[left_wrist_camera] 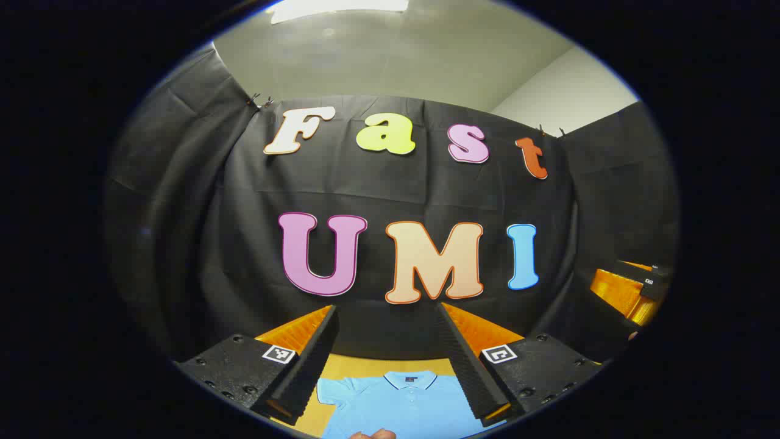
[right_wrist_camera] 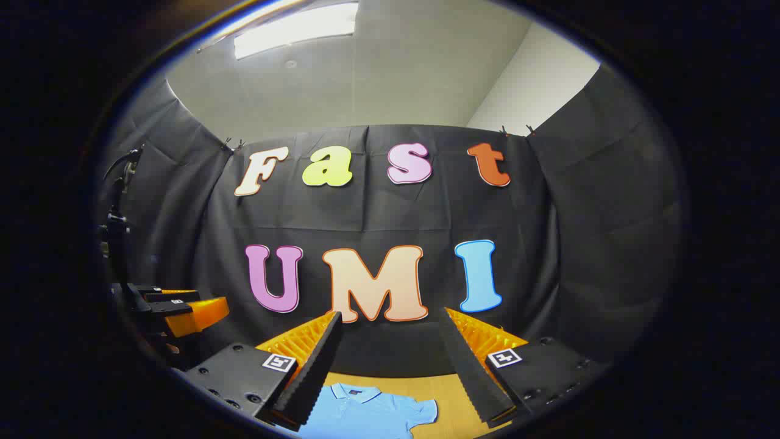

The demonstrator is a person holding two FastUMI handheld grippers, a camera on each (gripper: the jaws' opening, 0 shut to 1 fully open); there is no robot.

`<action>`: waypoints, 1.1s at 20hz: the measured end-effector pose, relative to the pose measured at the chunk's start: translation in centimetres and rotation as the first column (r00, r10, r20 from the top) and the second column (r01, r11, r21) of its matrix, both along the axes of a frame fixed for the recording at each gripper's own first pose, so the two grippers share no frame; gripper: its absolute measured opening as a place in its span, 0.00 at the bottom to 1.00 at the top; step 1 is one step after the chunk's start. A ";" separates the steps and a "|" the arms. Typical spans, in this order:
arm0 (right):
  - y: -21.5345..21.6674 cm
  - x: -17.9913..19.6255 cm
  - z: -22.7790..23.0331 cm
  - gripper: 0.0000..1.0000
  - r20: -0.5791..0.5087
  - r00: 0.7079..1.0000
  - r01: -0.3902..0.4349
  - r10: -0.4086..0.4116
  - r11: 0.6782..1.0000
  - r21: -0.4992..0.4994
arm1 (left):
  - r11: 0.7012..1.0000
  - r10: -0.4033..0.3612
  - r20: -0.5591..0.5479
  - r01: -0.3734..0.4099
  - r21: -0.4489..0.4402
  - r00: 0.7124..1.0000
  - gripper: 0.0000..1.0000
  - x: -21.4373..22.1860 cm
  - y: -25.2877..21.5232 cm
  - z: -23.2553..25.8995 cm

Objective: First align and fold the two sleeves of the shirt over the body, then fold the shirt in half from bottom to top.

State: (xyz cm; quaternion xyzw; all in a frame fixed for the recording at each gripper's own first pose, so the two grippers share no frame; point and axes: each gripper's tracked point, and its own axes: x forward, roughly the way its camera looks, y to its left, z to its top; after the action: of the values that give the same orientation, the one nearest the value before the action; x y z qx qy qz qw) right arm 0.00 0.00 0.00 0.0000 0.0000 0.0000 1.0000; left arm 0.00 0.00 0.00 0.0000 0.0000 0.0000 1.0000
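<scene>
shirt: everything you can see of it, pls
The shirt is a light blue polo, soft knit by the look, with a dark-trimmed collar, a short button placket and short sleeves. It lies flat and unfolded on a tan table, front up, collar toward the booth wall. The right gripper view shows one sleeve spread out sideways. Both claws are open above it, not touching. A fingertip shows at its lower edge; contact is unclear.

bright ceiling panel [right_wrist_camera: 297, 27] (glaring) | sharp centre | fisheye-bent, darkened edges
</scene>
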 end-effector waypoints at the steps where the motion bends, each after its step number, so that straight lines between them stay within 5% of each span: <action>1: 0.7 0.1 0.2 0.96 0.005 1.000 -0.002 0.002 1.000 -0.016 | 1.000 -0.002 -0.015 0.002 -0.006 1.000 0.94 0.1 0.5 -0.4; 17: 2.9 -0.2 3.7 0.99 0.078 0.996 0.059 -0.054 0.997 -0.059 | 0.994 -0.104 0.012 0.104 -0.045 0.995 0.94 1.8 0.0 -0.1; 22: 3.1 0.3 2.3 0.99 0.047 0.998 0.045 -0.042 0.998 -0.052 | 0.996 -0.072 0.013 0.072 -0.047 0.997 0.94 1.5 0.8 -0.4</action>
State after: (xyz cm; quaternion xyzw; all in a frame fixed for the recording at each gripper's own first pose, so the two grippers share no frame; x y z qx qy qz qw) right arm 0.30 3.06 2.26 -0.0267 -0.0228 -0.0217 0.9991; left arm 1.49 0.85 -0.40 -0.0238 -0.0054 -0.0361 0.9991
